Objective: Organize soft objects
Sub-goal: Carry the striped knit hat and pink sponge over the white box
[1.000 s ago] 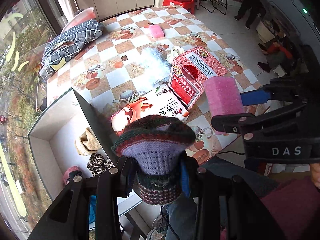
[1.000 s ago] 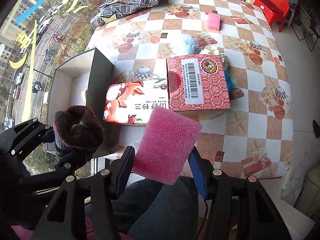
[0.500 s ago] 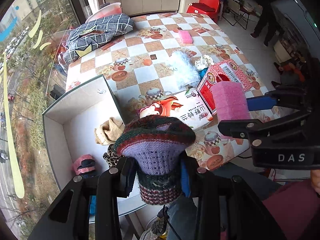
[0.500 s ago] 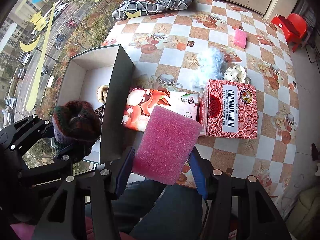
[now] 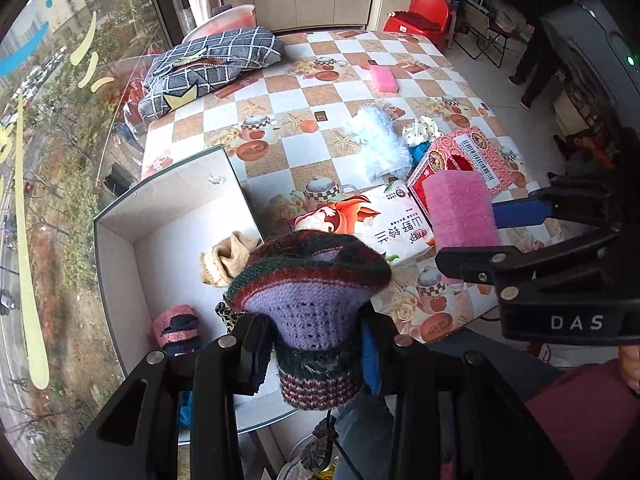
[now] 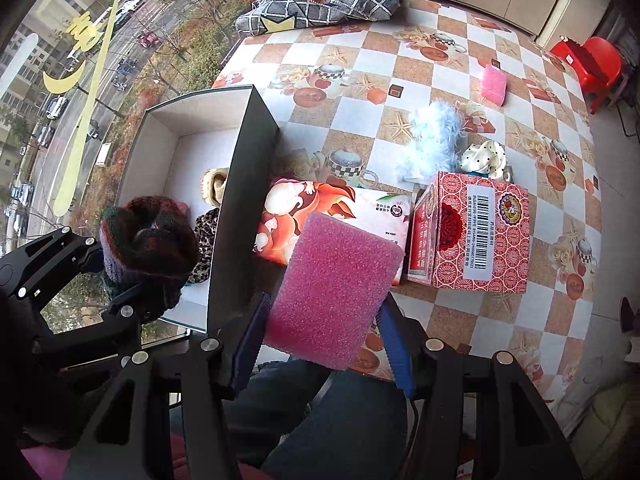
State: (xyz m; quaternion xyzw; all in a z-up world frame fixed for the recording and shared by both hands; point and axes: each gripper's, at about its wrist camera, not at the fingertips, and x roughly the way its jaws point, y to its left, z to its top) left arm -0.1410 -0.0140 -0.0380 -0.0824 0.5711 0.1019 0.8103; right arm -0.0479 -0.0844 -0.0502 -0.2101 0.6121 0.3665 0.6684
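My left gripper (image 5: 316, 344) is shut on a knitted hat (image 5: 310, 280) of dark red, green and purple wool, held near the front right corner of the open white box (image 5: 120, 248); the hat also shows in the right wrist view (image 6: 148, 240). My right gripper (image 6: 324, 316) is shut on a pink sponge (image 6: 336, 288), held above the table's front edge, in front of the tissue pack (image 6: 320, 216). The sponge also shows in the left wrist view (image 5: 460, 210). The box holds a beige sock (image 5: 224, 256), a leopard-print cloth (image 6: 204, 240) and a pink item (image 5: 176, 324).
A red patterned carton (image 6: 476, 236) stands right of the tissue pack. Behind it lie a fluffy light-blue item (image 6: 432, 140), a white dotted cloth (image 6: 484, 158) and a second pink sponge (image 6: 494, 84). A checked pillow (image 6: 320, 4) lies at the far edge by the window.
Both grippers have moved left toward the white box, still holding the hat and the sponge. The box now shows more fully in both views.
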